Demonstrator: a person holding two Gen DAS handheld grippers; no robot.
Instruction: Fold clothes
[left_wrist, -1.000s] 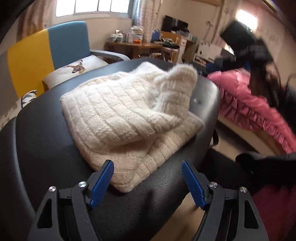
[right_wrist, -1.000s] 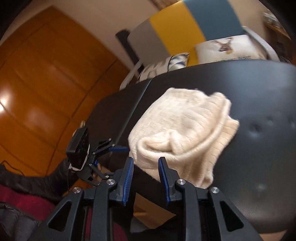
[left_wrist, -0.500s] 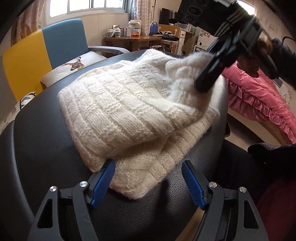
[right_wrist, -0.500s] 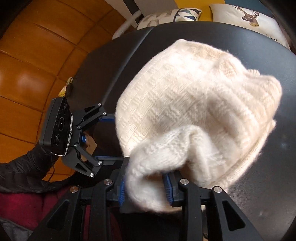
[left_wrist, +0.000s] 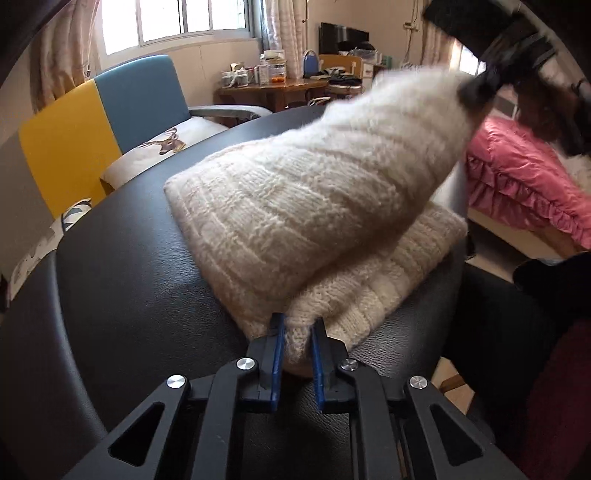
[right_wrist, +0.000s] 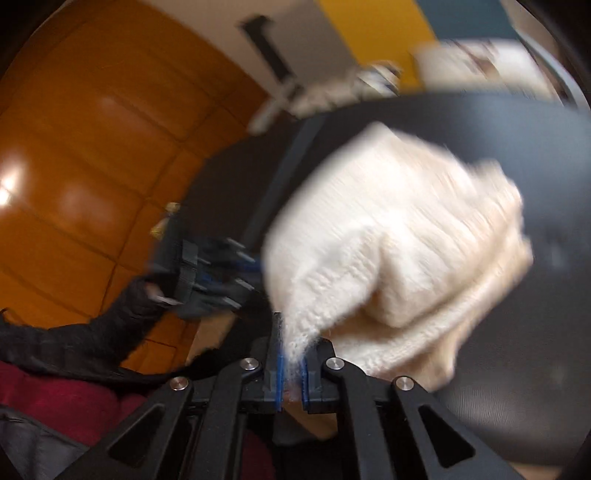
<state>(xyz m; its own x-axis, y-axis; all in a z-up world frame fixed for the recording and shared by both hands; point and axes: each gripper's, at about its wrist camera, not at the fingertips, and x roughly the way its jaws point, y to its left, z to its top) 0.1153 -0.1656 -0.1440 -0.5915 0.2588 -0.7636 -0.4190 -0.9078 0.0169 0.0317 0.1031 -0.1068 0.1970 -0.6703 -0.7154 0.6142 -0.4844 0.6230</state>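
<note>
Sweater (left_wrist: 314, 206): corners pinched in left claw (left_wrist: 297, 343) and right claw (right_wrist: 291, 354).

Cream basket-weave knit sweater (left_wrist: 314, 206) on black table (left_wrist: 122, 295), blue pads on black left gripper (left_wrist: 297, 347) and right gripper (right_wrist: 291, 369), yellow-and-teal chair (left_wrist: 99, 114) upper left, white deer-print cushion (left_wrist: 162, 147), pink ruffled bedspread (left_wrist: 524, 177) right, orange wood panelling (right_wrist: 92, 166)

Both grippers have just closed on the cream knit sweater (left_wrist: 314, 206): the left gripper (left_wrist: 297, 345) now pinches its near corner on the black padded surface (left_wrist: 110, 295), while the right gripper (right_wrist: 291, 363) has clamped and lifted the far-right edge.
</note>
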